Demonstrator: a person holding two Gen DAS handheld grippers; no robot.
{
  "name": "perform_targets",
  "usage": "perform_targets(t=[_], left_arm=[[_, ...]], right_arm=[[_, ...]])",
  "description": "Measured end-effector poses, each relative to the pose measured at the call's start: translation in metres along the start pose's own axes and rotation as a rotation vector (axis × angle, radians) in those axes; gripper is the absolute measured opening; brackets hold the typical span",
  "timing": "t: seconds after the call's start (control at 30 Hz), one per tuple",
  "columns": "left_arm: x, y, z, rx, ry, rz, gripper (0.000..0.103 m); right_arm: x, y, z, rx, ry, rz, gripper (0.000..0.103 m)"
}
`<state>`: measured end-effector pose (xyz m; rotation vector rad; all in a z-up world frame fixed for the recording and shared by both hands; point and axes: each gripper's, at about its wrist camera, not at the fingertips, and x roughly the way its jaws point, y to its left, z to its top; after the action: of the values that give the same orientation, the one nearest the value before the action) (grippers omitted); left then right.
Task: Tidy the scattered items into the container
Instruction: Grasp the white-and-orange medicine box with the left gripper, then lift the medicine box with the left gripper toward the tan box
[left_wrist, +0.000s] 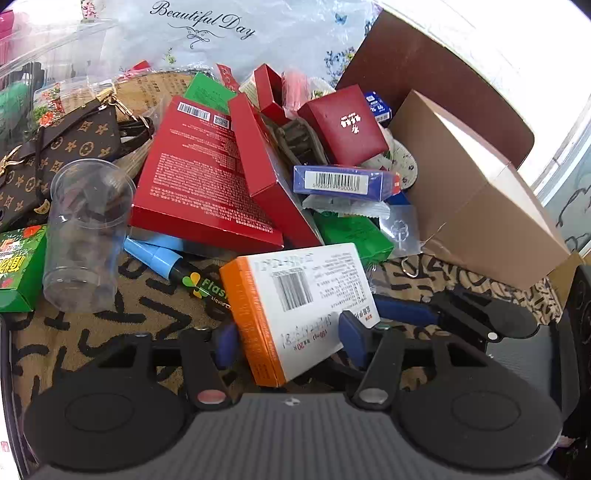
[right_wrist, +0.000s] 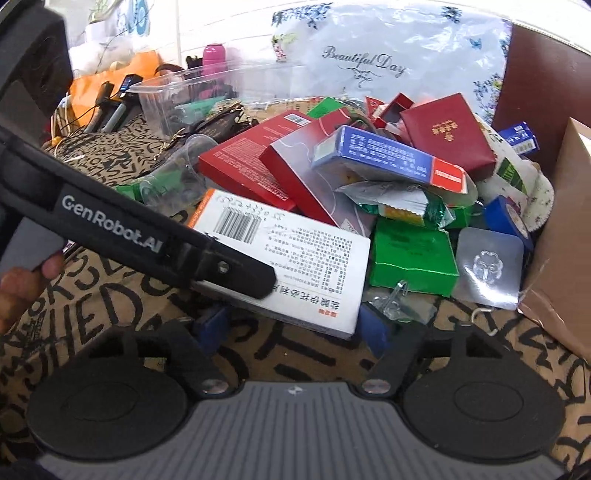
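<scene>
My left gripper (left_wrist: 288, 334) is shut on a white and orange medicine box (left_wrist: 299, 310), one blue finger on each side. The box tilts just above the patterned cloth. In the right wrist view the same box (right_wrist: 295, 254) is clamped by the left gripper's black finger (right_wrist: 236, 271). My right gripper (right_wrist: 295, 328) is open and empty just below the box; its fingers (left_wrist: 406, 308) also show in the left wrist view. A clear plastic container (right_wrist: 177, 96) stands far left. Behind the box lies a pile: red boxes (left_wrist: 203, 173), a blue box (left_wrist: 343, 182), green boxes (right_wrist: 412, 254).
A brown cardboard box (left_wrist: 476, 195) stands at the right. A clear plastic cup (left_wrist: 86, 232) lies at the left by a patterned brown bag (left_wrist: 55, 151) and a blue marker (left_wrist: 159, 254). A metal hook plate (right_wrist: 489, 267) and foil packet (right_wrist: 402, 206) lie in the pile.
</scene>
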<state>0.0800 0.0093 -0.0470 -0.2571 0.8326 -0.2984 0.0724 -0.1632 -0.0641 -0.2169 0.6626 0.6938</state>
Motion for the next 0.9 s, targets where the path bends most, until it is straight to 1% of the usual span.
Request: perform_targets(t=[0.1,0.17,0.27,0.33,0.37,0.4,0.43,0.47,0.5,0.57,0.6,0.63,0.7,0.73,0.8,0.83,0.87,0.9], left_arm=[[-0.006,-0.001,0.0,0.001,-0.018,-0.012,0.05],[-0.01,-0.004,-0.001,0.004,-0.025,-0.026,0.048],[-0.017,-0.011,-0.004,0.015,-0.033,-0.063,0.043],[-0.021,-0.017,-0.005,0.023,-0.04,-0.094,0.038],[-0.023,-0.021,-0.005,0.03,-0.043,-0.112,0.032],[-0.022,-0.025,-0.006,0.037,-0.034,-0.131,0.02],[-0.021,-0.028,-0.006,0.033,-0.025,-0.151,0.019],[-0.019,-0.032,-0.007,0.04,-0.015,-0.156,0.019],[-0.018,-0.036,-0.009,0.053,-0.014,-0.154,0.019],[-0.017,-0.039,-0.012,0.064,-0.014,-0.146,0.019],[-0.018,-0.037,-0.013,0.055,-0.013,-0.143,0.019],[-0.018,-0.034,-0.014,0.046,-0.013,-0.14,0.02],[-0.021,-0.028,-0.015,0.037,-0.015,-0.126,0.024],[-0.021,-0.025,-0.014,0.032,-0.019,-0.118,0.027],[-0.022,-0.022,-0.014,0.022,-0.025,-0.11,0.031],[-0.021,-0.021,-0.013,0.022,-0.026,-0.111,0.034],[-0.02,-0.021,-0.012,0.024,-0.026,-0.109,0.035],[-0.019,-0.02,-0.011,0.026,-0.026,-0.105,0.04]], right_arm=[[-0.005,0.0,-0.002,0.015,-0.002,-0.013,0.062],[-0.009,0.001,-0.003,0.013,-0.005,-0.032,0.057],[-0.017,0.001,-0.007,0.031,-0.014,-0.048,0.053],[-0.023,0.001,-0.01,0.047,-0.02,-0.062,0.05],[-0.026,0.001,-0.011,0.054,-0.024,-0.071,0.048],[-0.03,0.001,-0.013,0.062,-0.03,-0.079,0.042],[-0.035,0.001,-0.014,0.068,-0.049,-0.061,0.028],[-0.041,0.002,-0.015,0.079,-0.067,-0.034,0.028],[-0.046,0.005,-0.014,0.078,-0.078,-0.032,0.028],[-0.05,0.015,-0.013,0.012,-0.081,-0.093,0.028],[-0.05,0.018,-0.013,-0.007,-0.081,-0.105,0.029],[-0.05,0.019,-0.013,-0.005,-0.079,-0.113,0.031],[-0.05,0.018,-0.016,0.004,-0.078,-0.137,0.041],[-0.05,0.017,-0.016,0.007,-0.074,-0.144,0.051],[-0.048,0.016,-0.017,0.016,-0.068,-0.149,0.053],[-0.046,0.016,-0.017,0.014,-0.061,-0.146,0.056],[-0.044,0.018,-0.017,0.004,-0.055,-0.144,0.062],[-0.042,0.02,-0.017,-0.01,-0.051,-0.145,0.065]])
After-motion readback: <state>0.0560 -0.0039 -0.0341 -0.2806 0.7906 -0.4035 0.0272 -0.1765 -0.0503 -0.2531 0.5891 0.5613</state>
